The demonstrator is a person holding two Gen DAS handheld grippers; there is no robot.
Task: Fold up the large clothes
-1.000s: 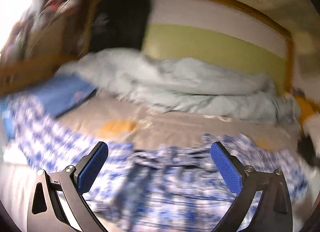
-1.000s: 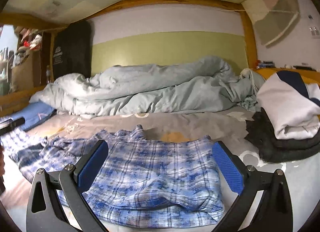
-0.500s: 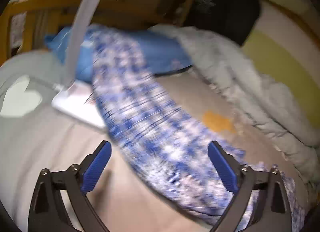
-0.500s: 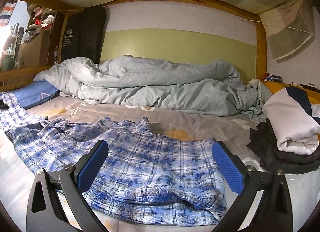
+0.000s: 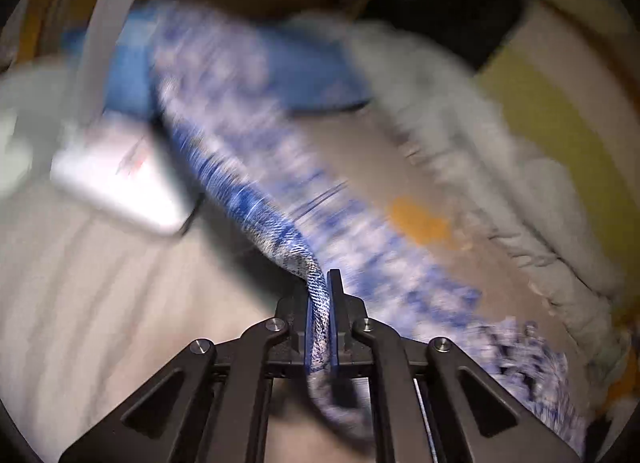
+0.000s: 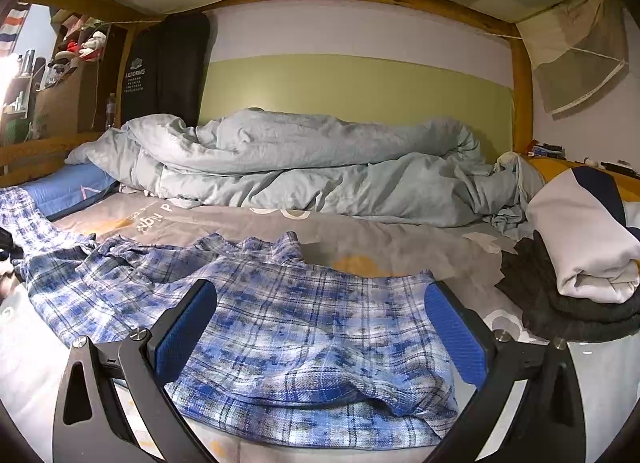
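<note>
The left gripper (image 5: pixel 322 327) is clamped tight on a fold of the blue plaid shirt (image 5: pixel 256 167), the cloth pinched between its blue pads (image 5: pixel 335 323) and trailing out below them. From the grip the shirt runs away as a long band across the grey sheet (image 5: pixel 100 303), toward the blue pillow (image 5: pixel 316 75). A white flat object (image 5: pixel 116 179) lies just beside the band, on its left; the view is blurred, so what it is cannot be told. The pale quilt (image 5: pixel 460 135) lies along the far side.

The right gripper (image 6: pixel 320 327) hangs over the shirt (image 6: pixel 296 327) with its jaws wide apart, holding nothing. In this view the shirt lies spread flat on the sheet (image 6: pixel 380 239), its near hem turned up in a low fold, and one sleeve stretches off to the left edge. Behind it the quilt (image 6: pixel 304 167) is heaped against the green wall panel (image 6: pixel 360 95). On the right, well apart from the shirt, a folded white garment (image 6: pixel 584 235) rests on a dark one (image 6: pixel 560 303). The pillow (image 6: pixel 64 187) sits at the far left, beside the sleeve.
</note>
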